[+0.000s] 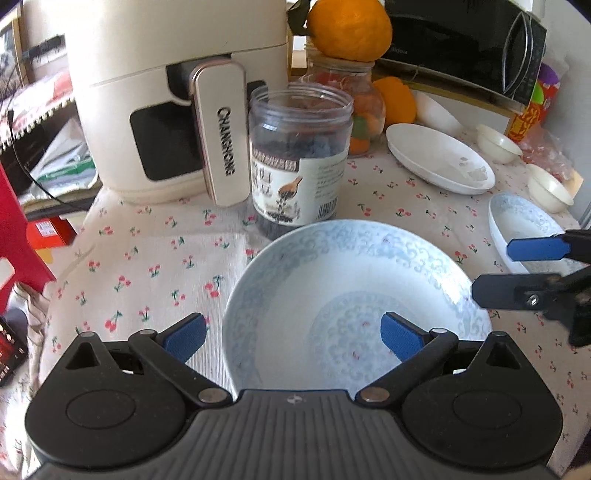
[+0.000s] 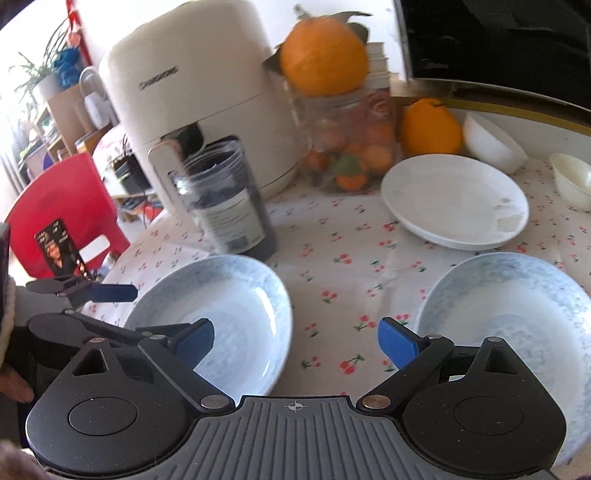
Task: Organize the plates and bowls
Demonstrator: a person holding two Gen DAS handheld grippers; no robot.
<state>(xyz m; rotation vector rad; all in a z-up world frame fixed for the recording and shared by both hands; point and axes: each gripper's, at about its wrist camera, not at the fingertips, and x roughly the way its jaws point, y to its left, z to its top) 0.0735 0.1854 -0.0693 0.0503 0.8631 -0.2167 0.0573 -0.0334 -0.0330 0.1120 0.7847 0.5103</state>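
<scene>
A pale blue patterned plate lies on the cherry-print tablecloth under my left gripper, which is open with its jaws astride the plate's near left rim. This plate also shows in the right wrist view. A second blue patterned plate lies to the right, and shows at the left wrist view's right edge. My right gripper is open and empty over the cloth between the two plates. It enters the left wrist view from the right. A white plate lies further back.
A cream air fryer, a dark-filled clear jar and a glass jar with an orange on top stand at the back. Small white bowls sit at the back right near a black microwave. A red chair stands left.
</scene>
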